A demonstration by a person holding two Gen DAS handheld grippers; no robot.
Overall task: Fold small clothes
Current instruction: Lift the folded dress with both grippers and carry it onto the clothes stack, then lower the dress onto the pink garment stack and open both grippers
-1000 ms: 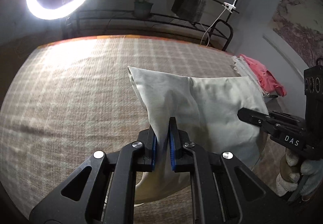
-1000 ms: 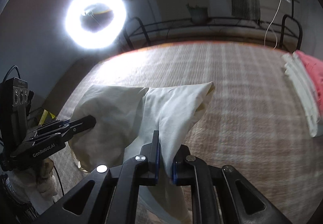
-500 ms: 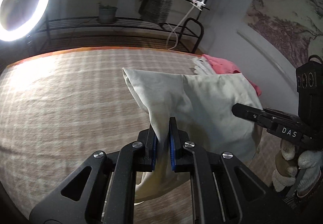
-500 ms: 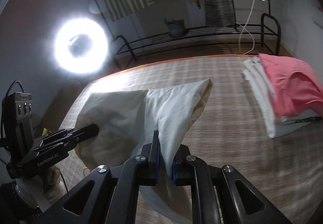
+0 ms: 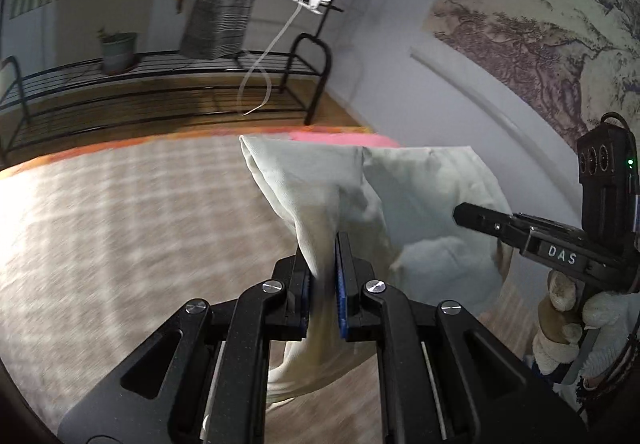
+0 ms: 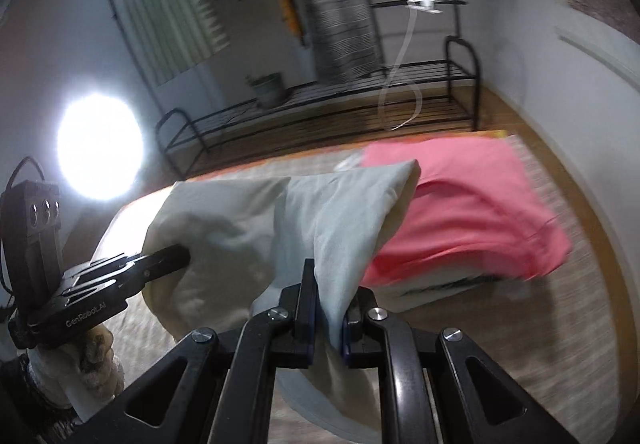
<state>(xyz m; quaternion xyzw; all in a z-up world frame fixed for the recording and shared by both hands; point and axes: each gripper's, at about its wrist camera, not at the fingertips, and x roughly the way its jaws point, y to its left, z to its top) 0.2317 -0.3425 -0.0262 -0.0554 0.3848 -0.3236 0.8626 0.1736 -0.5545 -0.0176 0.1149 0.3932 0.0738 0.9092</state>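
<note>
I have both tools pinching the same cream garment (image 5: 332, 183): my left gripper (image 5: 323, 256) is clamped on one edge and my right gripper (image 6: 328, 292) on another, so the cloth hangs folded between them above the plaid-covered table (image 5: 120, 211). Just past it in the right view lies a pink folded garment (image 6: 472, 203) atop a white one.

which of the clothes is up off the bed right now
The pale cream garment, pinched in both the left hand-held gripper and the right hand-held gripper. The pink garment lies folded on the stack.
</note>
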